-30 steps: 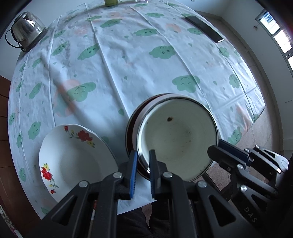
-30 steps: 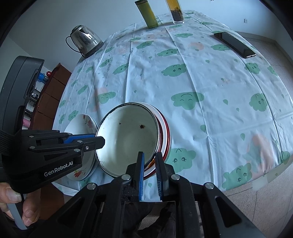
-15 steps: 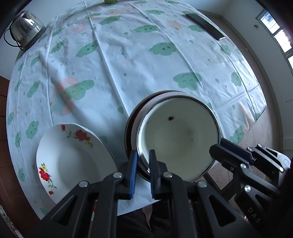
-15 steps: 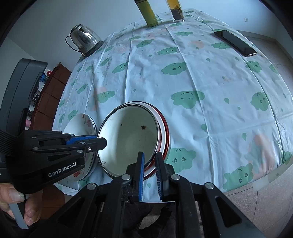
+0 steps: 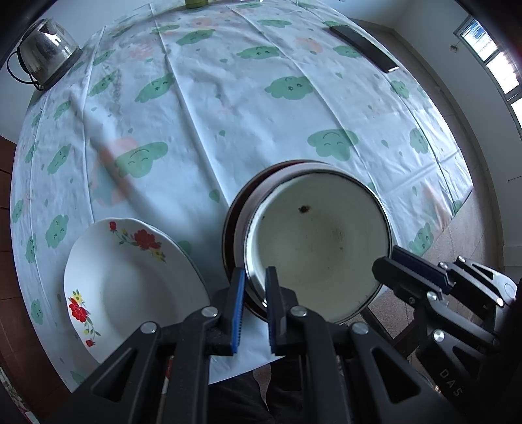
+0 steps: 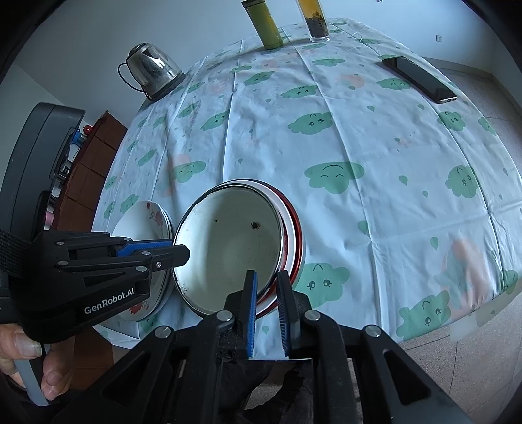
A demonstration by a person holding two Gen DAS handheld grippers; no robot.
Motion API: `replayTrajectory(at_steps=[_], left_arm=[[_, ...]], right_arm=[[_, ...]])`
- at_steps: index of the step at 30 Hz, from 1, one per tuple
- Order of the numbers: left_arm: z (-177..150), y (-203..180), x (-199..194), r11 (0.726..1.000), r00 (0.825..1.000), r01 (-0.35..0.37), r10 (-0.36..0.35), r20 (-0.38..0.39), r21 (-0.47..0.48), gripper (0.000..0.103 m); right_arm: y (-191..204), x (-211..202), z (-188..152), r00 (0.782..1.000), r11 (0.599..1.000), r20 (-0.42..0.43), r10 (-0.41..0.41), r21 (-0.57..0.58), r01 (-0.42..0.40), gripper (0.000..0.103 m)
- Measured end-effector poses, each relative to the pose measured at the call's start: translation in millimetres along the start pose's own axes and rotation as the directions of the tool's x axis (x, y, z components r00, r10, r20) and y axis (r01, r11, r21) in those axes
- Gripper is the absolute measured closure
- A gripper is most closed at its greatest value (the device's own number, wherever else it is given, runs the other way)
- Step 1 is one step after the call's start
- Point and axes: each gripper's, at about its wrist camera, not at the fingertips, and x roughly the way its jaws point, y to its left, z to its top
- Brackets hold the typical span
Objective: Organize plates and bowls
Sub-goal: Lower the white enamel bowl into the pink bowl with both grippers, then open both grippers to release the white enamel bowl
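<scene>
Left gripper (image 5: 253, 287): I have its blue-padded fingers pinched on the near-left rim of the enamel bowl (image 5: 321, 248) — the rim runs between the two pads.
Right gripper (image 6: 268, 287): I see it clamped on the same bowl's rim at the near-right side; in the left wrist view its tips sit against the bowl's lower right edge.
Enamel bowl: cream inside with a dark rim and a few dark specks, one larger chip on the inner wall. It is tilted, its open mouth turned toward both cameras, held at the near edge of the surface (image 5: 261, 107).
What sits behind it: a white plate with a red rim (image 6: 295, 234), close against the bowl's back; whether it touches I cannot tell.
Flowered plate (image 5: 130, 280): white, red and yellow blossoms on its rim, just left of the bowl at the near edge of the surface, beside the left gripper.
Surface: covered by a pale cloth printed with green smiling clouds.
Farther off: a steel kettle (image 6: 151, 71) at the far left, a dark phone (image 6: 419, 80) at the far right, a green bottle (image 6: 262, 24) and a glass (image 6: 314, 21) at the far edge — all well apart from the bowl.
Writing: "GenRobot.AI" on the left gripper's body in the right wrist view; "DAS" on the right gripper's arm in the left wrist view.
Hand (image 6: 29, 365): fingers wrapped around the left gripper's handle.
</scene>
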Motion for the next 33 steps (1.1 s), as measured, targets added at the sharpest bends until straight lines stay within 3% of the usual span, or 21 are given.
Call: replayTrajectory(at_steps=[27,33], left_arm=[[0.3,2.8,-3.4,0.999,1.000,0.027,-0.027,0.010,-0.016,0.094],[-0.5,1.5,-10.8,0.999,0.999,0.031,-0.031,0.038,-0.009,0.088]], right_arm=[[-0.1,-5.5,2.2,1.000,1.000,0.025,-0.004,-0.008,0.004,0.088],[1.0,-5.2,2.0,1.000,1.000,0.022,-0.003,-0.005,0.003,0.088]])
